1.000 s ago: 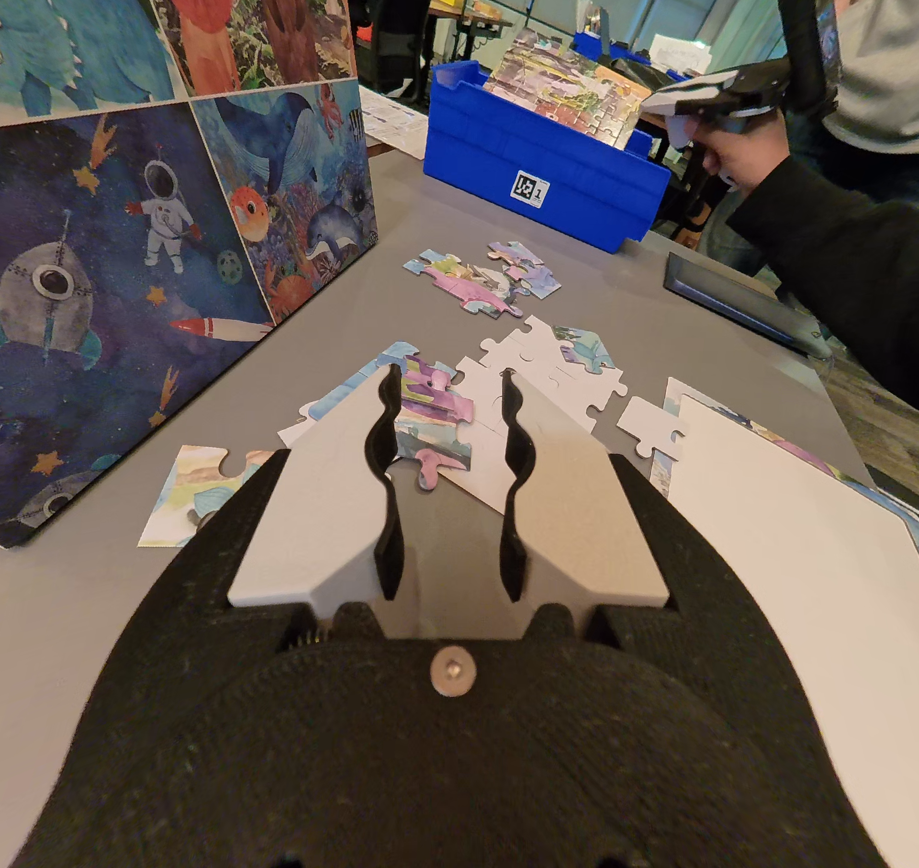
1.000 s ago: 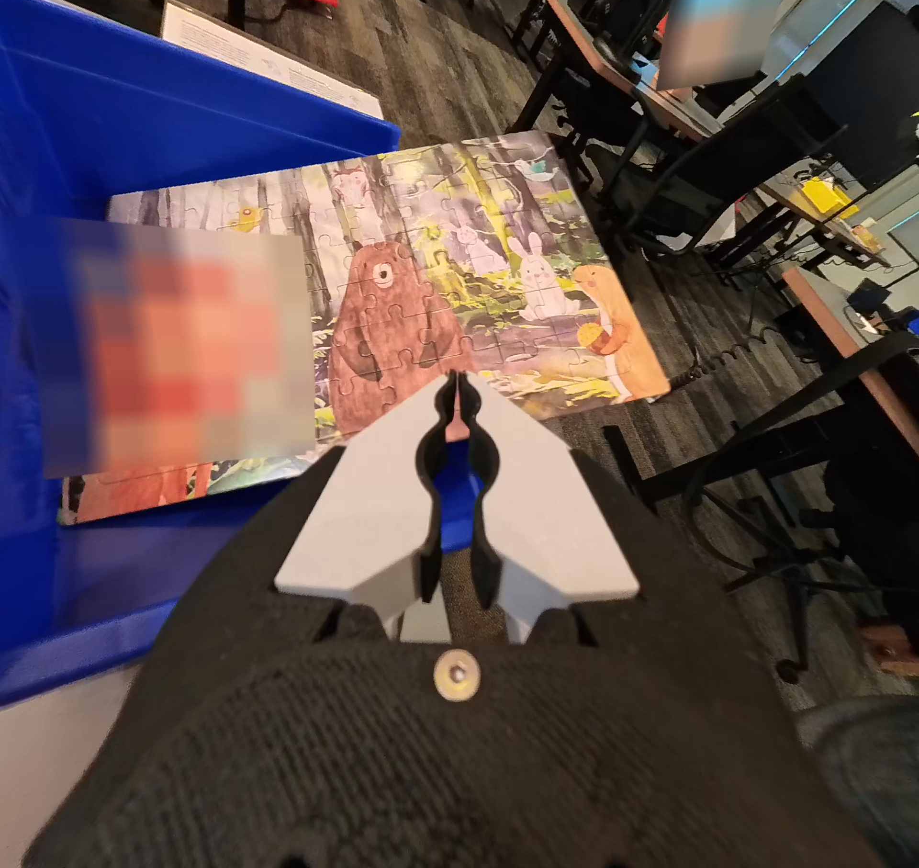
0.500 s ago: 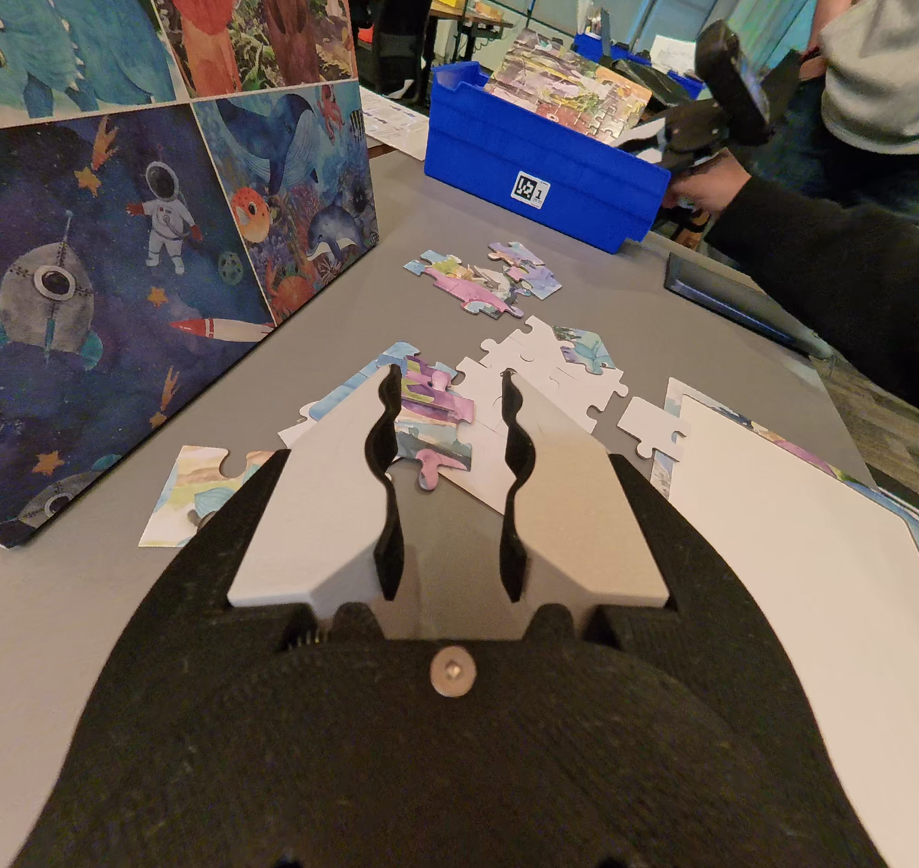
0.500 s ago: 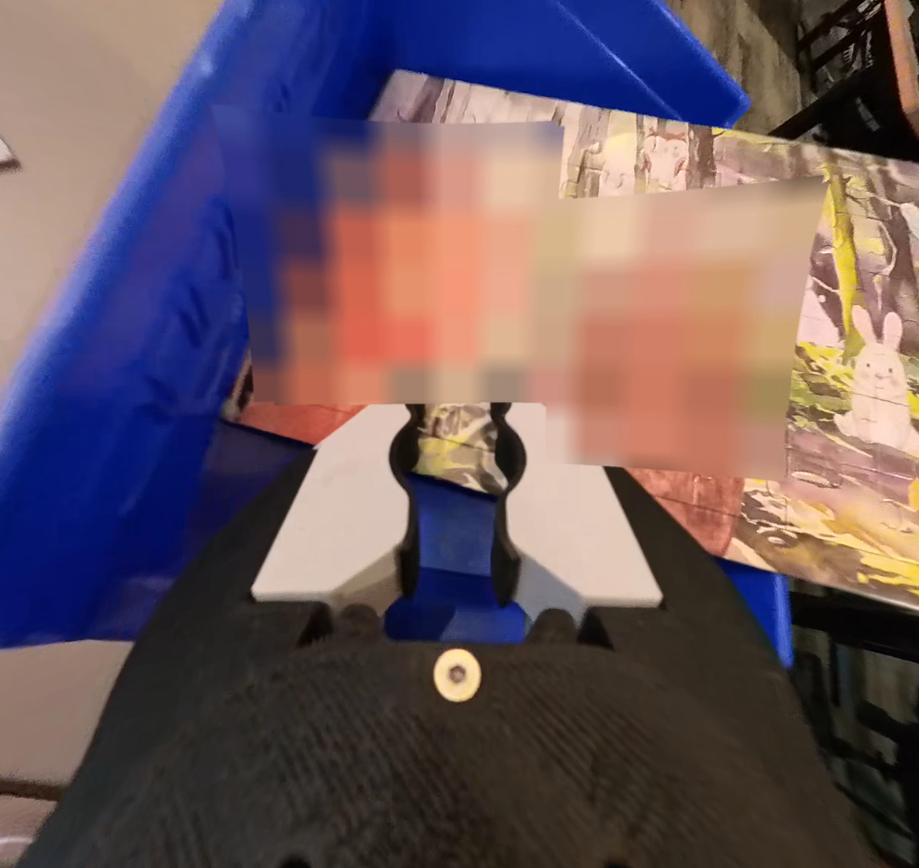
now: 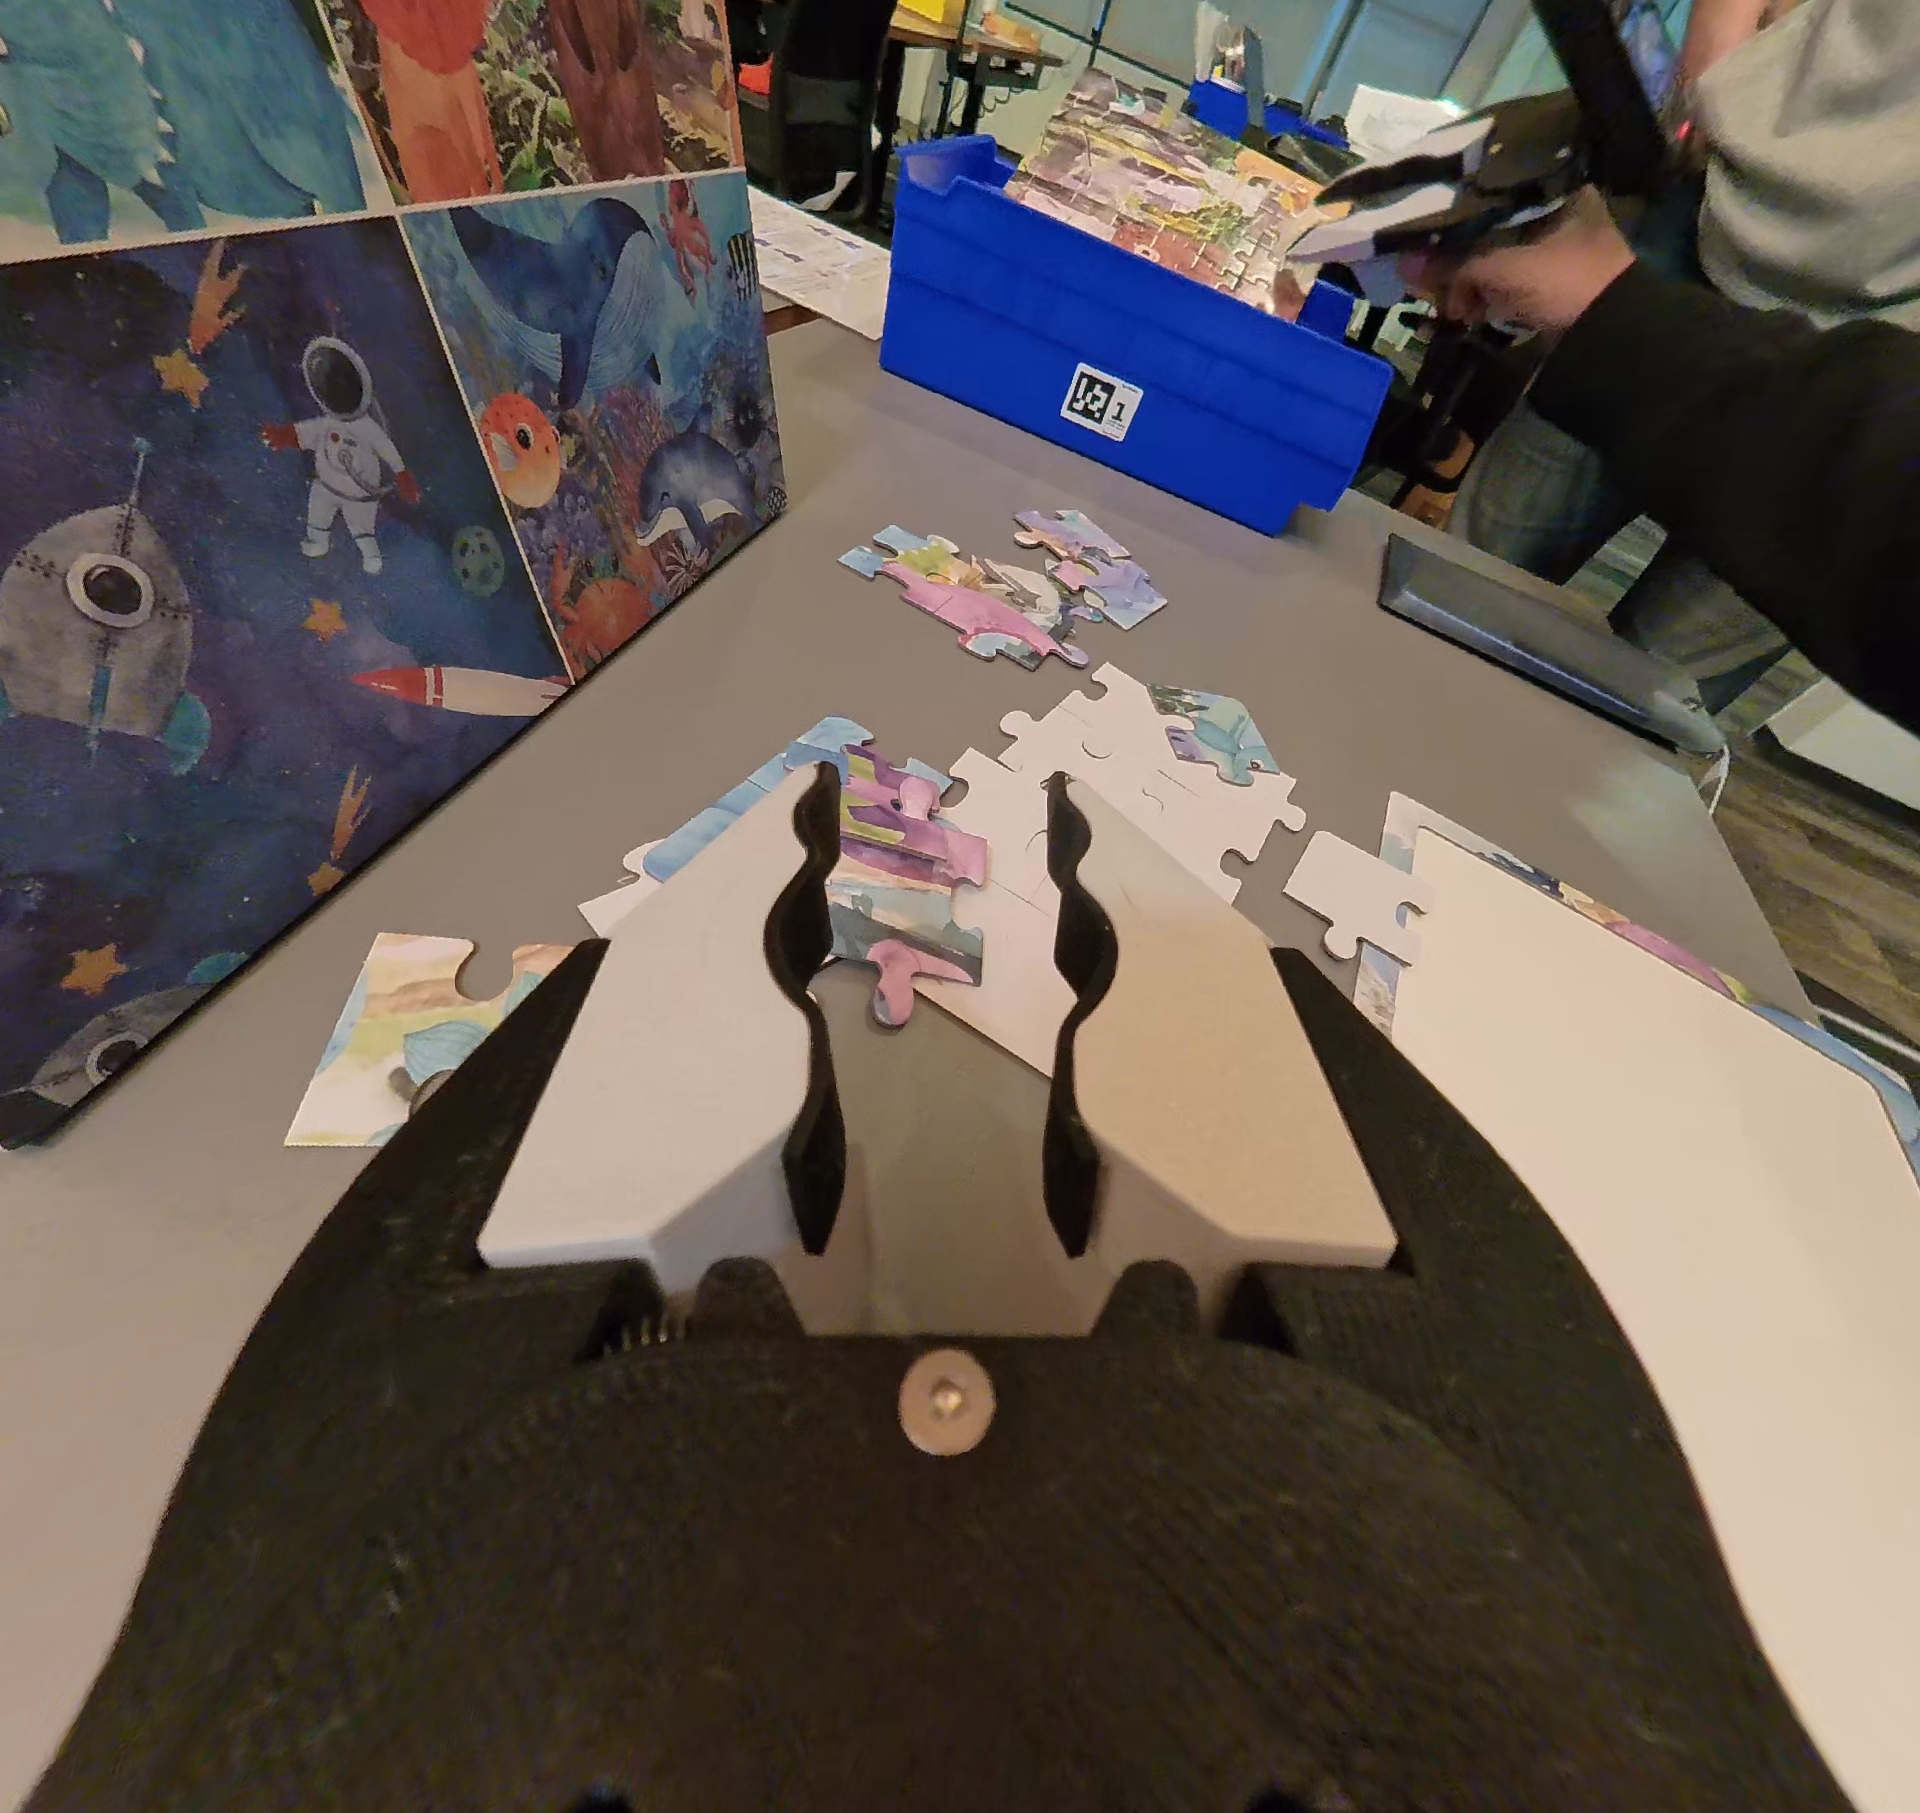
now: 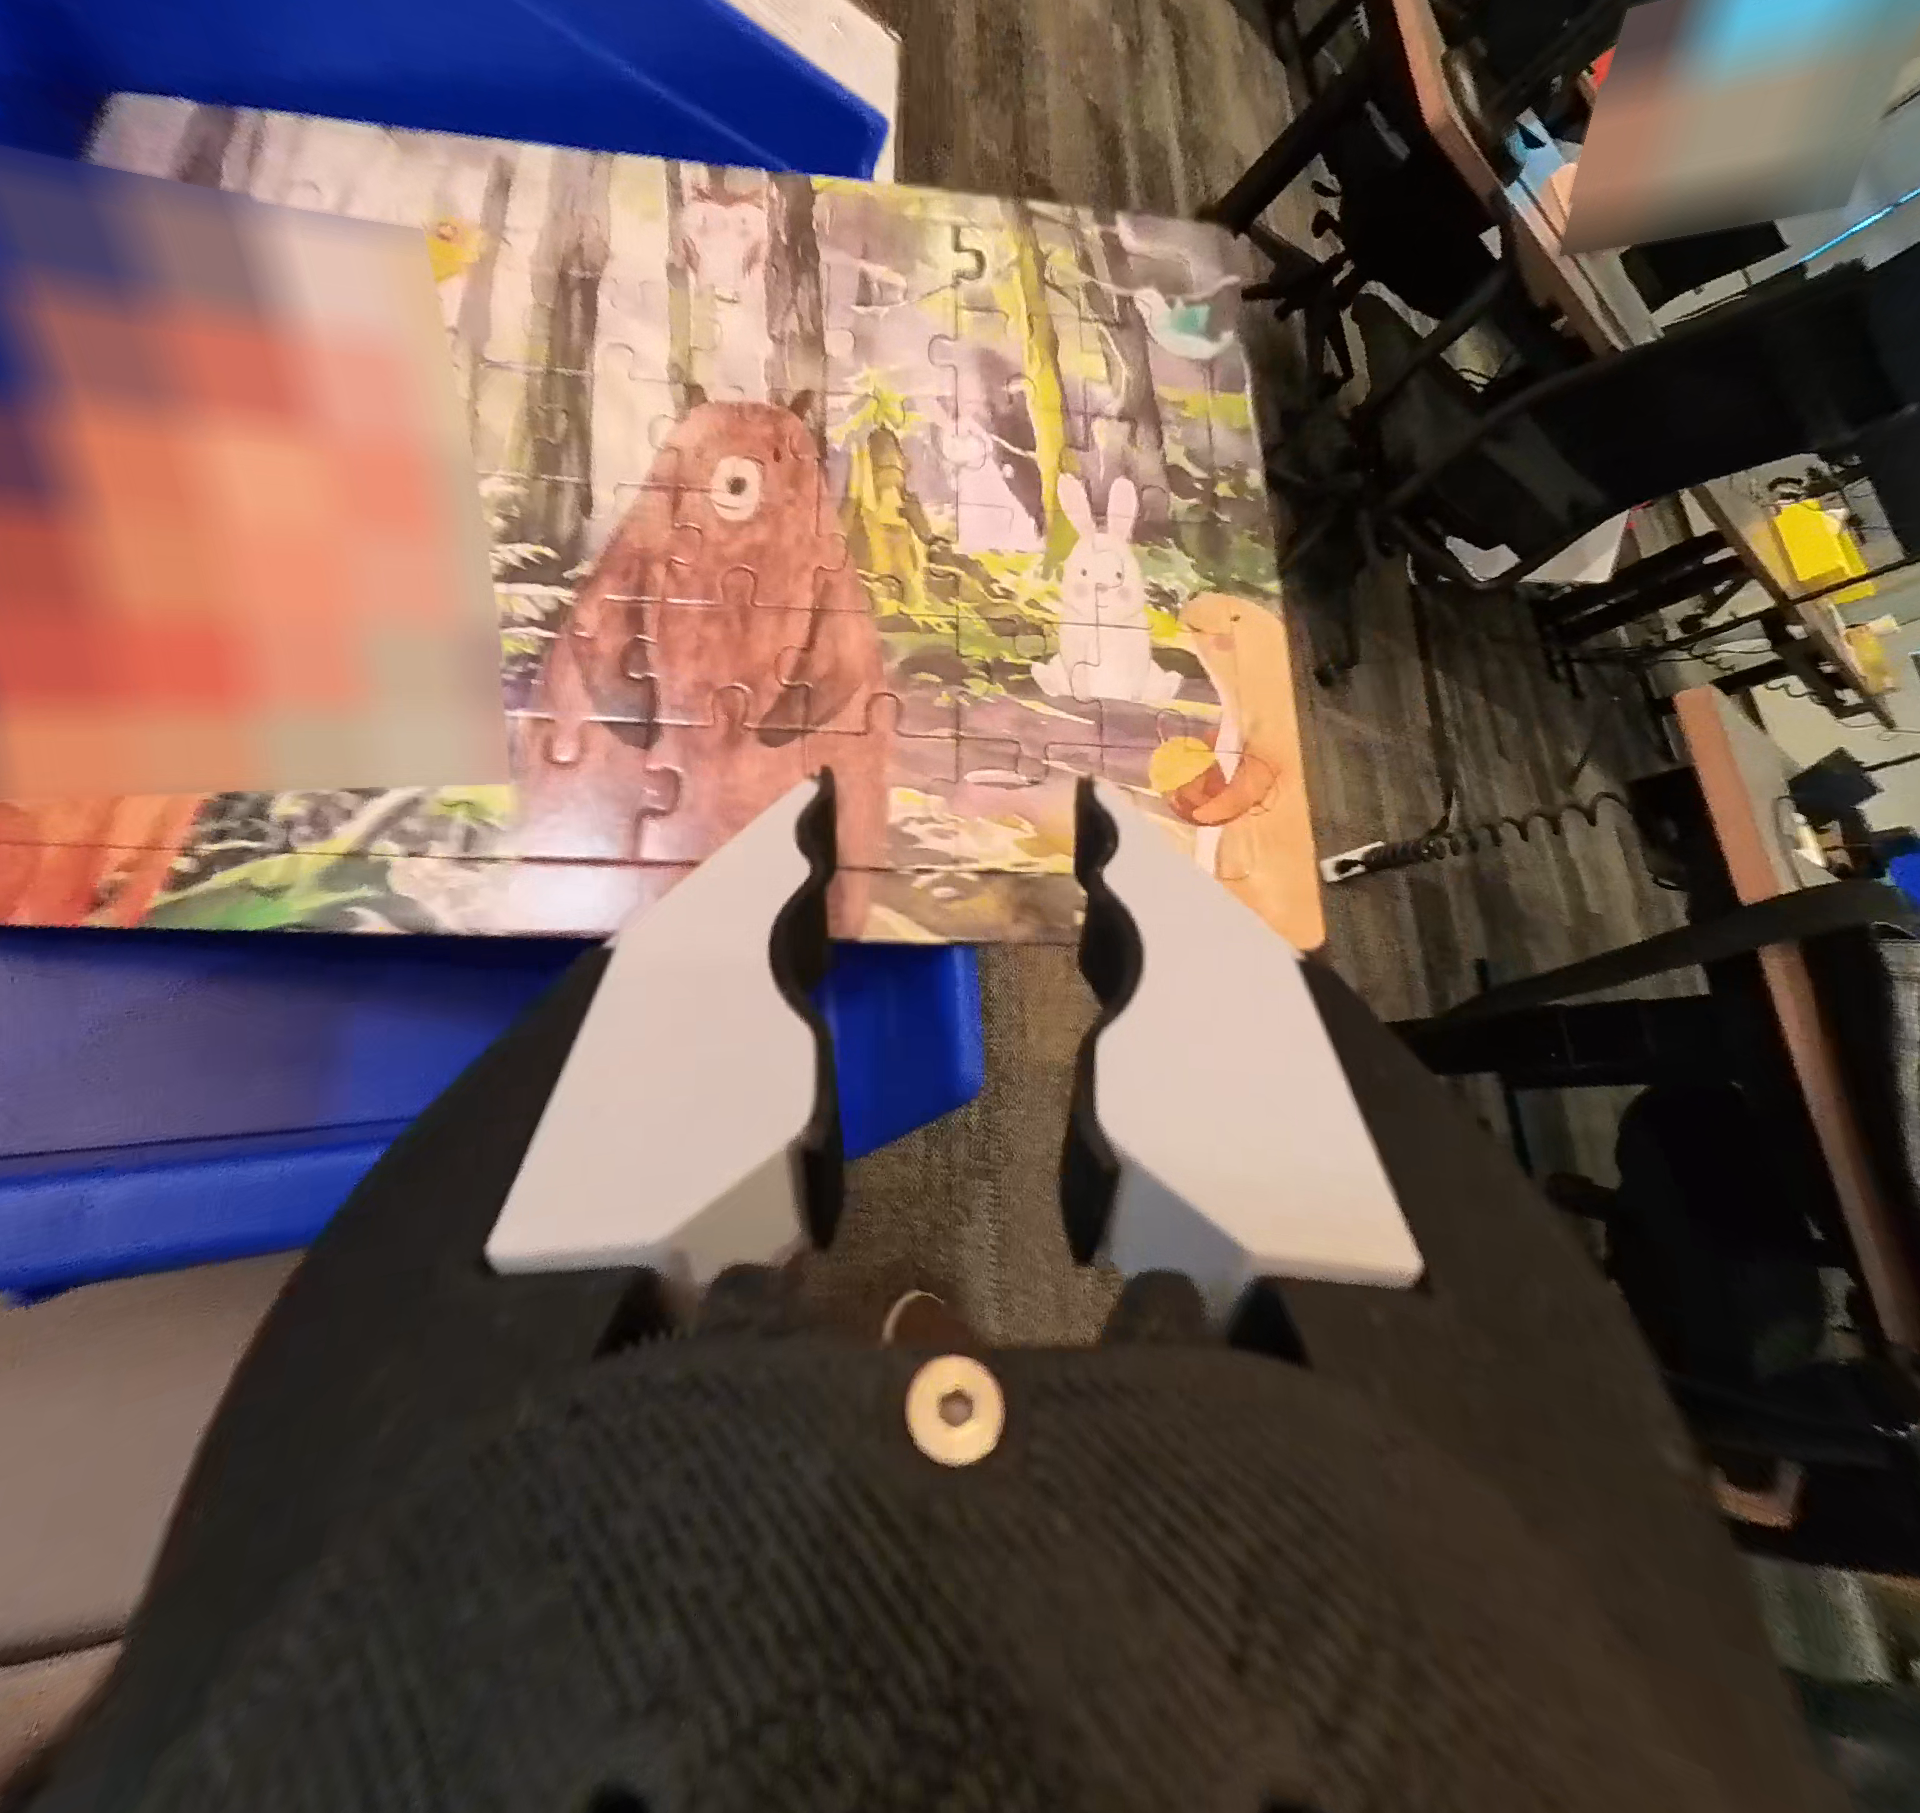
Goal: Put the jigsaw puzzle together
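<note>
Loose pastel puzzle pieces (image 5: pixel 909 880) lie on the grey table (image 5: pixel 790 620), some face down and white (image 5: pixel 1164 787). A small joined cluster (image 5: pixel 997 584) lies farther back. My left gripper (image 5: pixel 935 787) is open and empty, just above the nearest pieces. My right gripper (image 6: pixel 951 797) is open and empty, above the near edge of an assembled forest puzzle (image 6: pixel 862 558) resting on the blue bin (image 6: pixel 416 1088). The right gripper also shows in the left wrist view (image 5: pixel 1361 215), held by a hand over the bin (image 5: pixel 1122 361).
A large picture box (image 5: pixel 312 475) stands at the left. A white board (image 5: pixel 1662 1192) lies at the right over a puzzle part. A dark tray (image 5: pixel 1538 631) sits at the right edge. Beyond the bin are floor, chairs and desks (image 6: pixel 1558 516). About 60 cm separates my left fingertips from my right. My right tips are roughly 7 cm from the assembled forest puzzle (image 6: pixel 862 558).
My right gripper has opened from shut and swung over the forest puzzle in the bin, back to the puzzle's near right edge. The left gripper has not moved.
</note>
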